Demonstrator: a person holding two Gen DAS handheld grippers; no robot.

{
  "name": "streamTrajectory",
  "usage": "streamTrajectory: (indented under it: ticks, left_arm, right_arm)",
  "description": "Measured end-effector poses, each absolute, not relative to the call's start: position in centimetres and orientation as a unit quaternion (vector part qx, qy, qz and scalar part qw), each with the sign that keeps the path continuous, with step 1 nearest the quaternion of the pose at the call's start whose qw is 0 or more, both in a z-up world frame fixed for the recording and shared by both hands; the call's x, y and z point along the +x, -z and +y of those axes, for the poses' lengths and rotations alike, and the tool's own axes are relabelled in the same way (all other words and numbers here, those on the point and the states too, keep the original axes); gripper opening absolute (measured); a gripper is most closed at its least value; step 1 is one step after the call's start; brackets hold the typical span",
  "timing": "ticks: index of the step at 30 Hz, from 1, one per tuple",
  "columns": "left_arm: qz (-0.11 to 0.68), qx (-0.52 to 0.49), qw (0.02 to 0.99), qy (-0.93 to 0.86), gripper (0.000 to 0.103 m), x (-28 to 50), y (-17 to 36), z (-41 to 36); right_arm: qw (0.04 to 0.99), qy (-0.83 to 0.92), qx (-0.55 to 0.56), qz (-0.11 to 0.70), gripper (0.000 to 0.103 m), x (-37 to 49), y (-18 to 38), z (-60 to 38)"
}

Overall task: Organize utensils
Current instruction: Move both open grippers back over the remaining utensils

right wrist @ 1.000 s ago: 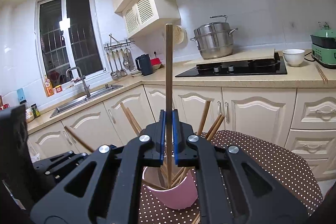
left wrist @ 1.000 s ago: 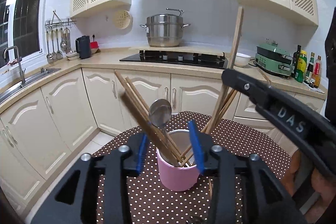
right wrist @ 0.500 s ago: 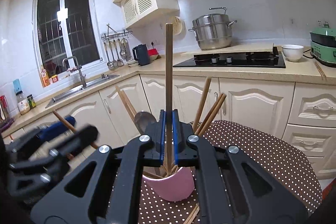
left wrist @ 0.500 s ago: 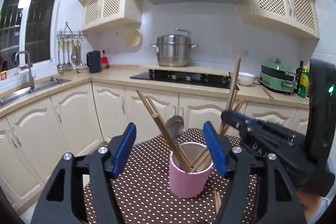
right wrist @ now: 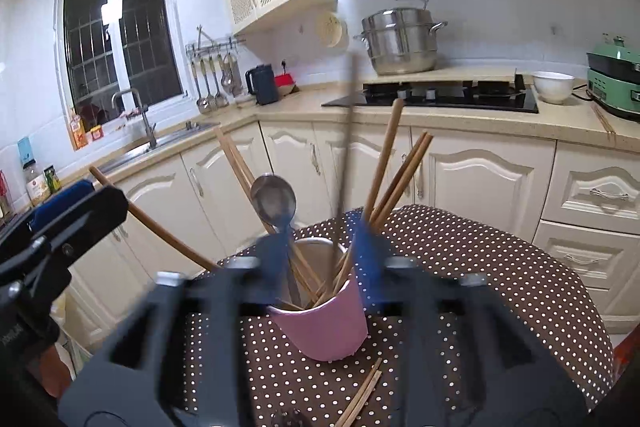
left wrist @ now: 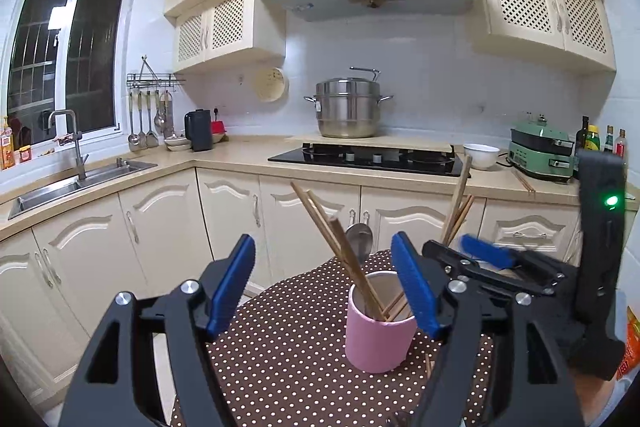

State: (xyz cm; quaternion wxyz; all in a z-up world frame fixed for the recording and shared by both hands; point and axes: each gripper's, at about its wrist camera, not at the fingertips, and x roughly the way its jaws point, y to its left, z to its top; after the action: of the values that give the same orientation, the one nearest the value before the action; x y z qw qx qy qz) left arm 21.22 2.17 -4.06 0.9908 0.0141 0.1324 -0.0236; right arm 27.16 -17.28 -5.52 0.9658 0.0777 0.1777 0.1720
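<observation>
A pink cup (left wrist: pixel 380 331) (right wrist: pixel 324 323) stands on the brown dotted tablecloth (left wrist: pixel 280 347) and holds several wooden chopsticks (left wrist: pixel 344 251) and a metal spoon (right wrist: pixel 274 203). My left gripper (left wrist: pixel 323 291) is drawn back from the cup; its jaws are opening and nothing is between them. My right gripper (right wrist: pixel 323 263) hangs blurred just over the cup's near rim, jaws opening. One upright chopstick (right wrist: pixel 346 147), motion-blurred, stands loose between its pads with its lower end in the cup. Two loose chopsticks (right wrist: pixel 360 399) lie on the cloth in front of the cup.
Behind the table runs a kitchen counter with a black hob (left wrist: pixel 368 157), a steel pot (left wrist: pixel 348 113), a white bowl (right wrist: pixel 554 87) and a sink (left wrist: pixel 80 179) at the left. The left gripper's body (right wrist: pixel 60 215) shows at the left of the right wrist view.
The left gripper pulled back from the cup and spread its jaws wider. The right gripper, shut on the upright chopstick before, has opened and the chopstick is free.
</observation>
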Motion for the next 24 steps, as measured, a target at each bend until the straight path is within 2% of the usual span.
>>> streamTrajectory:
  ticks: [15, 18, 24]
  left_arm:
    - [0.130, 0.020, 0.991, 0.019, 0.071, 17.2, 3.7, 2.4]
    - [0.151, 0.029, 0.988, 0.028, 0.073, 17.0, 4.2, 2.1]
    - [0.262, 0.062, 0.961, 0.068, 0.073, 18.1, 7.5, -0.1]
  right_arm:
    - [0.969, -0.162, 0.092, 0.164, 0.055, 22.3, 3.4, -20.0]
    - [0.969, -0.157, 0.086, 0.171, 0.058, 21.3, 3.6, -20.6]
    - [0.963, -0.145, 0.077, 0.215, 0.058, 20.2, 6.1, -22.4]
